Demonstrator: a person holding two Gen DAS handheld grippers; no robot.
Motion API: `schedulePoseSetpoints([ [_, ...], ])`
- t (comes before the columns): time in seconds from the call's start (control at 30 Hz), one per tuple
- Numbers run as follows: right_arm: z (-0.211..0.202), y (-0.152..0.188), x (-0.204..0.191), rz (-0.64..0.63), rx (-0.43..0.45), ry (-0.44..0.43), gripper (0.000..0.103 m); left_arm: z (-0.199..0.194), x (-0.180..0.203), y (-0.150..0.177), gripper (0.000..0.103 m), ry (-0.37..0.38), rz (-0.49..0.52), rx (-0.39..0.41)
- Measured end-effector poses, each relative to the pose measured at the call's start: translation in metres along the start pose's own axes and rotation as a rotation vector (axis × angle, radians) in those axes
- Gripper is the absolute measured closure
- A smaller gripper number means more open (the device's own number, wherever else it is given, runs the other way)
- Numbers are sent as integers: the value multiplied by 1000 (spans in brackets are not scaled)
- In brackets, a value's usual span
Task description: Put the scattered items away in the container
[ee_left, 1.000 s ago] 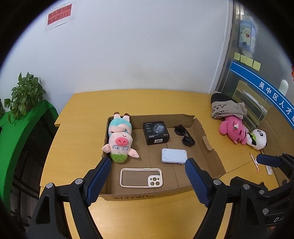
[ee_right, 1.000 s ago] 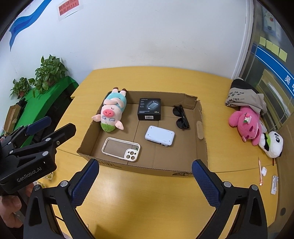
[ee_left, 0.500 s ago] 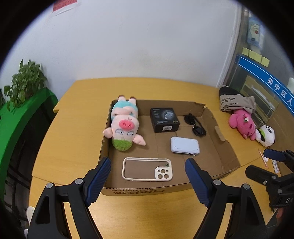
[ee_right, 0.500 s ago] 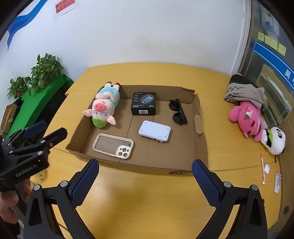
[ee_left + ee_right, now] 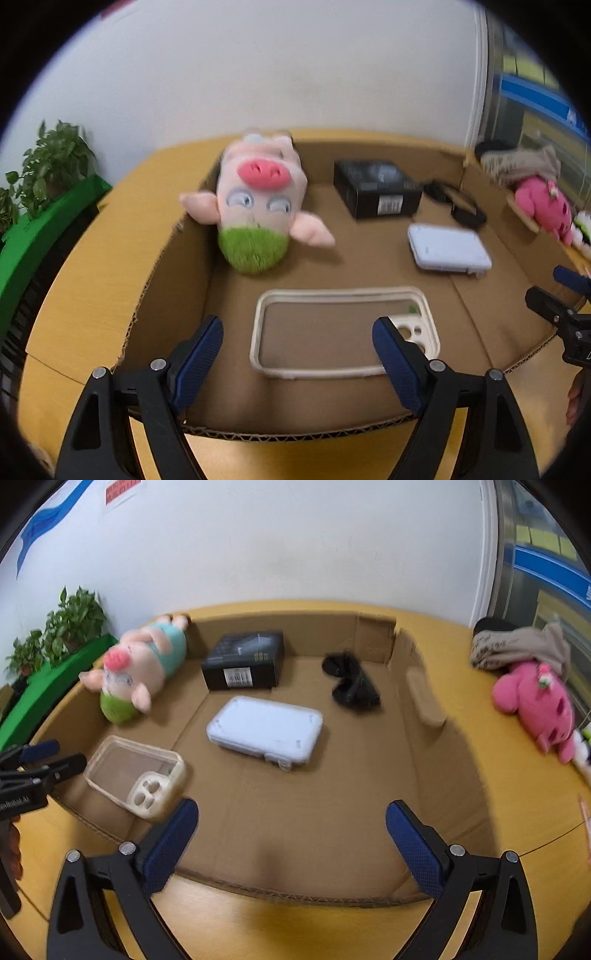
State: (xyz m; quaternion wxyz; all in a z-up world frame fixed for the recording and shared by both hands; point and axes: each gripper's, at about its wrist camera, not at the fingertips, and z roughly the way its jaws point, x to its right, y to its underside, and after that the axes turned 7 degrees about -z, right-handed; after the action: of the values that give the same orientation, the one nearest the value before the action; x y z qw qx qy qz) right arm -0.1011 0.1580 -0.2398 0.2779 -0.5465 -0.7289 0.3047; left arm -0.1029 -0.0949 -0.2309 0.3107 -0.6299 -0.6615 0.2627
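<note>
While the left view blurs it, sunglasses (image 5: 351,683) show rightward.

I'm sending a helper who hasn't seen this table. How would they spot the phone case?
Find the open cardboard box on the yellow table. The phone case lies flat in its near corner, below the pig toy. It is the only clear, empty shell, with round camera holes.

Both grippers (image 5: 297,345) lower, nearer box (image 5: 295,430)

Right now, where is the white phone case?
In both views the white phone case lies flat inside the cardboard box, near its front wall, below the pig plush and left of the white pouch.
</note>
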Motion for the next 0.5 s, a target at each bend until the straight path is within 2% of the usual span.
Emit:
schedulePoseSetpoints([
  [0.1, 1, 3, 1, 13, 92, 6, 0, -6, 1, 6, 17, -14, -1, 103],
  [0.2, -6, 14, -1, -20, 243, 1, 0, -9, 1, 11, 16, -16, 4, 182],
  [0.3, -6, 19, -2, -24, 240, -16, 0, -14, 0, 17, 16, -16, 5, 267],
  [0.5, -2, 19, -3, -22, 242, -13, 0, -11, 0, 14, 15, -15, 4, 276],
])
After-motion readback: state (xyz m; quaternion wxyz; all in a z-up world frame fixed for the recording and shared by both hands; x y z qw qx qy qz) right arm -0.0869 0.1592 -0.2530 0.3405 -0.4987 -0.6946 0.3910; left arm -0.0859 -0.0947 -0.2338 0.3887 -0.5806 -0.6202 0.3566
